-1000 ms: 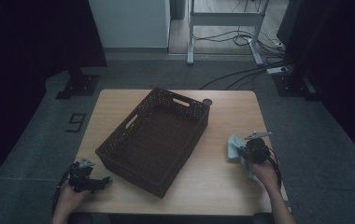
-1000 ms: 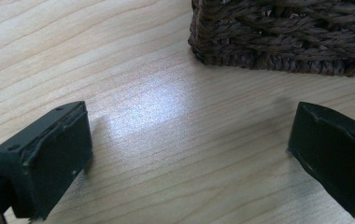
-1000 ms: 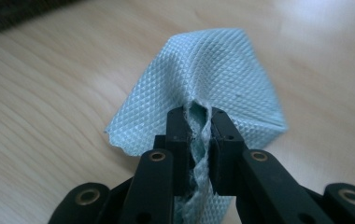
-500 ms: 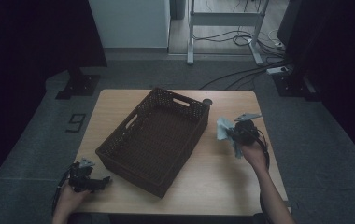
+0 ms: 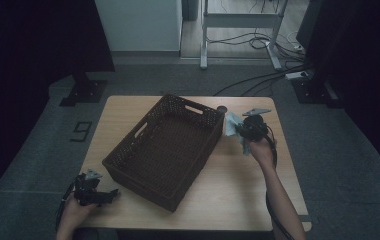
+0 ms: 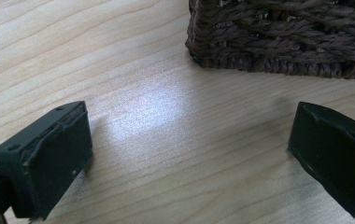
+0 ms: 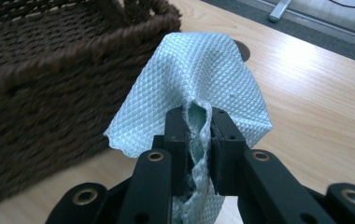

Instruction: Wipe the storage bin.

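Observation:
A pale blue cloth with a diamond weave hangs pinched in my right gripper, which is shut on it. In the high view that gripper is lifted above the table just right of the dark woven basket, with the cloth draped toward the basket's right wall. My left gripper rests at the table's near left corner, beside the basket's near corner. Its jaws stand wide open over bare wood, nothing between them.
The basket lies at an angle across the middle of the wooden table. A round cable hole sits near the far edge. Cables and a metal stand base lie on the floor behind the table.
My right gripper has carried the blue cloth up and leftward from the table's right side to the basket's right wall. The left gripper has stayed in place.

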`<state>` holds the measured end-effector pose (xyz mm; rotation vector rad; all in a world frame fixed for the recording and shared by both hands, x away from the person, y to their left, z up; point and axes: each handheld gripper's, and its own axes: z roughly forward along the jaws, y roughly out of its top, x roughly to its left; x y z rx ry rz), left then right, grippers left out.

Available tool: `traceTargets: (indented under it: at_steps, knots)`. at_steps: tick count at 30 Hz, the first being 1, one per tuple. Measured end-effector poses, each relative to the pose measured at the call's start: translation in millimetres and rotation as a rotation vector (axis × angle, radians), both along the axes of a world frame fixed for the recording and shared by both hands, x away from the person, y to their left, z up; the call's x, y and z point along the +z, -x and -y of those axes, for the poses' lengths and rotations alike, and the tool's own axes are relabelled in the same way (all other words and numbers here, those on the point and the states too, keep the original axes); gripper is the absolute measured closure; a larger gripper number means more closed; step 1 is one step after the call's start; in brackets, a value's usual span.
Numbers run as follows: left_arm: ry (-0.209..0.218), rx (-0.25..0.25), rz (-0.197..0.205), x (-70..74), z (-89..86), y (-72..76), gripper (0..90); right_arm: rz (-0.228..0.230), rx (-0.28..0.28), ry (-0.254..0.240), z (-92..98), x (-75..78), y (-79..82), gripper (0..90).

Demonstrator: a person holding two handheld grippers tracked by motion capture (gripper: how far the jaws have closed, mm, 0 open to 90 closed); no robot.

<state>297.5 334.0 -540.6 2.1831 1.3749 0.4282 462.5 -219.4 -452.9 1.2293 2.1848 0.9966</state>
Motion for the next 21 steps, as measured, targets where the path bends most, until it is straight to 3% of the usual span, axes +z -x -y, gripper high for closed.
traceTargets:
  at_steps: [10,21]
  knots:
    - [0.001,-0.001,0.003,-0.2,0.3,-0.1,0.0,0.019,-0.012,0.021,-19.7,-2.7,-16.7,78.0]
    - [0.001,-0.002,0.003,-0.2,0.3,-0.2,0.0,0.03,0.101,0.024,-43.2,-5.1,-11.5,79.6]
